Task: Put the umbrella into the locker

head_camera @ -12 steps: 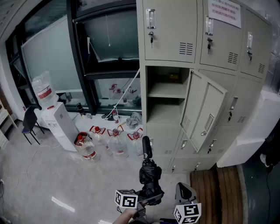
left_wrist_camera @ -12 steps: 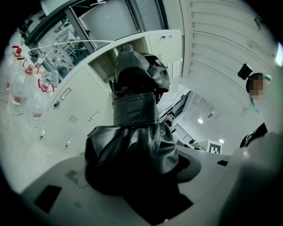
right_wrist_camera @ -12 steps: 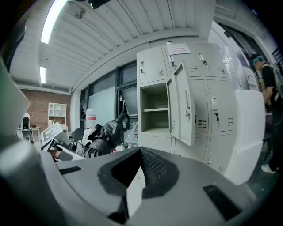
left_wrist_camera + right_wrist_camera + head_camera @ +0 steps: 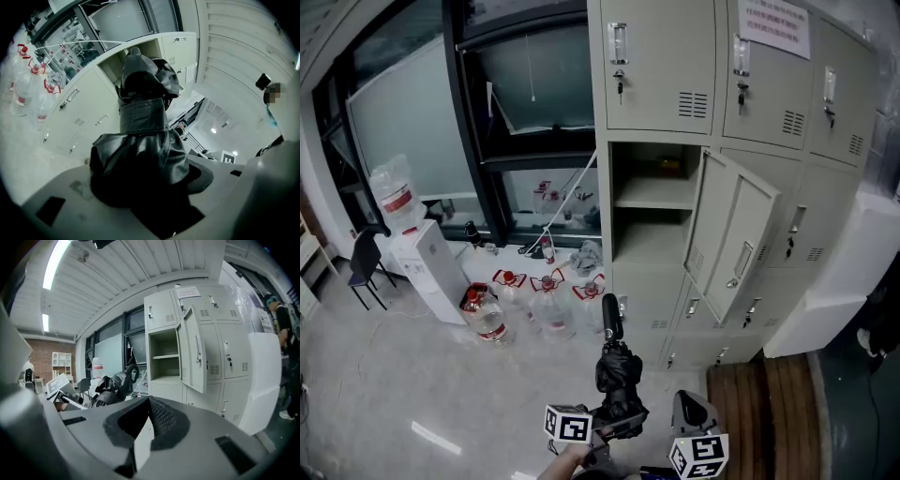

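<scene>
A folded black umbrella (image 4: 617,370) stands upright with its handle up, low in the head view, in front of the beige lockers. My left gripper (image 4: 617,424) is shut on its lower fabric part. In the left gripper view the umbrella (image 4: 140,126) fills the middle and rises from between the jaws. One locker compartment (image 4: 654,214) stands open, with a shelf inside and its door (image 4: 733,246) swung out to the right. My right gripper (image 4: 694,414) sits just right of the umbrella, shut with nothing in it. From the right gripper view the umbrella (image 4: 115,383) lies left of the open locker (image 4: 164,357).
Several large water bottles (image 4: 546,305) stand on the floor left of the lockers, by a white water dispenser (image 4: 420,262) and a dark chair (image 4: 364,262). A big white box (image 4: 848,281) stands at the right. A person (image 4: 283,329) stands by the lockers at the right.
The umbrella and both grippers sit a touch further left and higher in the head view. The grip on the umbrella is unchanged.
</scene>
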### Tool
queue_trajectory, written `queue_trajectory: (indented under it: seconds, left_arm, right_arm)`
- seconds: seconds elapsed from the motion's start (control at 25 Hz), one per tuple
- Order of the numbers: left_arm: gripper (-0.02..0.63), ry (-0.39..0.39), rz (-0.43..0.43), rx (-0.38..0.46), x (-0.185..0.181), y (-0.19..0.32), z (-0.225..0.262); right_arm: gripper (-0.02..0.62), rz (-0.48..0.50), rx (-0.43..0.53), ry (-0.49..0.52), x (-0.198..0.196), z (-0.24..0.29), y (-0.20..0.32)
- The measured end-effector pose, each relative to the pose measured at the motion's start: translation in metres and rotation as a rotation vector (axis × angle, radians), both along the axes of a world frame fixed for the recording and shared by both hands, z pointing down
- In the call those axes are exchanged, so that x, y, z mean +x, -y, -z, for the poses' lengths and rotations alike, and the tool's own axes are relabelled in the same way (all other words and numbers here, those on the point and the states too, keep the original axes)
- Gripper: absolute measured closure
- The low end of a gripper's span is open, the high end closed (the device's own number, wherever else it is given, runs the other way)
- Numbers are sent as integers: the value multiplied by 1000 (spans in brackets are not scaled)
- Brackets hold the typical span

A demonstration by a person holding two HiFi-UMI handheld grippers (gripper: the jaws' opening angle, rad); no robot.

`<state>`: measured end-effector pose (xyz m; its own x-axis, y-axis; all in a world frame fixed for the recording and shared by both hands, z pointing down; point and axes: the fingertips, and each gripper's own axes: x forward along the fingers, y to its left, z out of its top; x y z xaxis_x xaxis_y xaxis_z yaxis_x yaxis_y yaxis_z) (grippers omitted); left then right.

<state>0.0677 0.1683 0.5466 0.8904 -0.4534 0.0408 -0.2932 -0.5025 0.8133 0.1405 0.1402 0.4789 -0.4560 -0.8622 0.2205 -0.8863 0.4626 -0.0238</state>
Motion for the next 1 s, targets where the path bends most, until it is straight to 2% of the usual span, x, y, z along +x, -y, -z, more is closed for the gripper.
queue_trajectory:
  seconds: [0.2,0.4,0.76,1.0]
  left_arm:
    - [333,-4,-1,5,2,15,3]
    - [333,-24,-3,6,-1,58,6]
    - [333,-16,-80,1,-7,192,-1]
    - [332,-58,-140,-48,-13,265,1]
  right_arm:
    - [594,-2,-6,11,2,-5,14]
    - [594,-3,-9,8,-1,-8,53]
    - [594,-30,-8,-22,-21,-6,189]
    - [594,-74,-32,-26,-34,-9,265]
